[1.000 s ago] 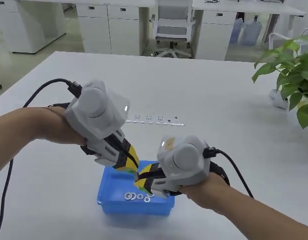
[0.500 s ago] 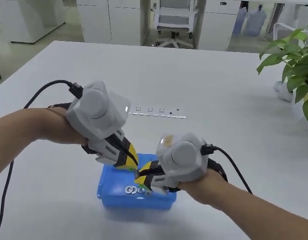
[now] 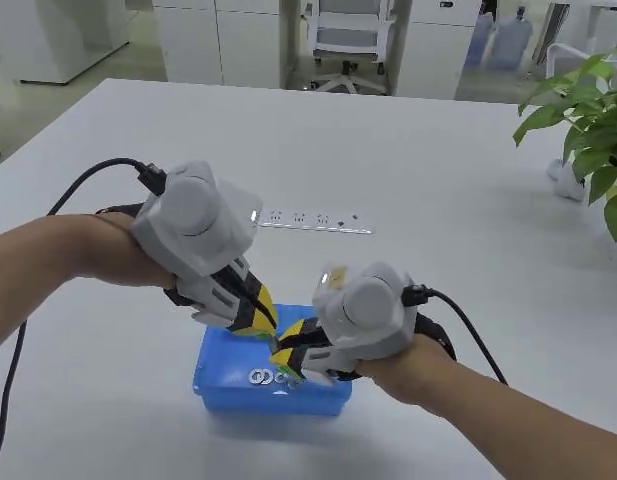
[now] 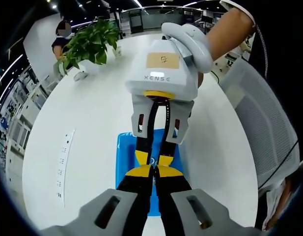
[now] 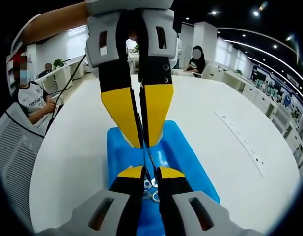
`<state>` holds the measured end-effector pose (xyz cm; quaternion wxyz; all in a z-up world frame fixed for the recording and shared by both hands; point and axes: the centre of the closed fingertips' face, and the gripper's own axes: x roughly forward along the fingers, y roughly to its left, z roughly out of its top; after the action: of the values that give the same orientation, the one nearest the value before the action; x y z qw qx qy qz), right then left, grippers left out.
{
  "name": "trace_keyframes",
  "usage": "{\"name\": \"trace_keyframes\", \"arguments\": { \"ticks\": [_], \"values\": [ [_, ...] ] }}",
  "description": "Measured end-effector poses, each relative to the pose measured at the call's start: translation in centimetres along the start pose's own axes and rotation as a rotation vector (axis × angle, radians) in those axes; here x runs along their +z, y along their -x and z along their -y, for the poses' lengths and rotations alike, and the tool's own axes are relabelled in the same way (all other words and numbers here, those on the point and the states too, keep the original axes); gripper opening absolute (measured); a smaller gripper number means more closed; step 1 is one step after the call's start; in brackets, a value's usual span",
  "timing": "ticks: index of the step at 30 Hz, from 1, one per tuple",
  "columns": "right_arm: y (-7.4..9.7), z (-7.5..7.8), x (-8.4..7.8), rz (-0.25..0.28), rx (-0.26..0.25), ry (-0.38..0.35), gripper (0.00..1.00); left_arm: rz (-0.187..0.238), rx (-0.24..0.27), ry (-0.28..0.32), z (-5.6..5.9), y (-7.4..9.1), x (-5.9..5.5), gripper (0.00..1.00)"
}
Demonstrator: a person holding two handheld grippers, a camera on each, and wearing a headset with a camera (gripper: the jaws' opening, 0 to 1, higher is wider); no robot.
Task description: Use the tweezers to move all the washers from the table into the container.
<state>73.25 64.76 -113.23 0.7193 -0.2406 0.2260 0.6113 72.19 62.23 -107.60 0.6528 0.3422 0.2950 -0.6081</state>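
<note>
Two grippers meet over the blue container (image 3: 268, 398) on the white tabletop (image 3: 408, 150) in the head view. The left gripper (image 3: 258, 320) sits higher and the right gripper (image 3: 285, 361) lower. Washers (image 3: 260, 377) lie inside the container.

Left gripper view: we record its jaws pressed nearly together, tip to tip with the right gripper's.

Right gripper view: thin tweezers (image 5: 145, 152) run from the left gripper's jaws, which pinch them. They pass down between the right gripper's own jaws, which are closed on their lower end just above the washers.

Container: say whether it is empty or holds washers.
Not empty: several washers lie on the floor of the blue container.
</note>
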Motion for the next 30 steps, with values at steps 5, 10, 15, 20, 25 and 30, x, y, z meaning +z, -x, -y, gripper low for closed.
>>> {"name": "trace_keyframes", "arguments": {
  "ticks": [5, 10, 15, 20, 25, 30],
  "values": [
    [0.4, -0.2, 0.3, 0.004, -0.002, 0.009, 0.11, 0.000, -0.002, -0.004, 0.1, 0.3, 0.4, 0.05],
    [0.8, -0.3, 0.8, 0.012, -0.008, 0.014, 0.12, -0.003, -0.002, -0.009, 0.3, 0.8, 0.8, 0.05],
    [1.3, -0.6, 1.3, 0.021, -0.011, 0.019, 0.12, -0.007, -0.004, -0.018, 0.5, 1.4, 1.3, 0.05],
    [2.1, -0.7, 2.0, 0.034, -0.023, 0.029, 0.13, -0.010, -0.003, -0.027, 0.7, 2.1, 2.0, 0.05],
    [2.7, -0.9, 2.6, 0.046, -0.029, 0.038, 0.14, -0.010, -0.004, -0.035, 1.1, 2.8, 2.8, 0.05],
    [3.3, -1.5, 3.0, 0.051, -0.030, 0.049, 0.15, -0.001, -0.006, -0.038, 1.6, 3.3, 3.7, 0.05]
  ]
}}
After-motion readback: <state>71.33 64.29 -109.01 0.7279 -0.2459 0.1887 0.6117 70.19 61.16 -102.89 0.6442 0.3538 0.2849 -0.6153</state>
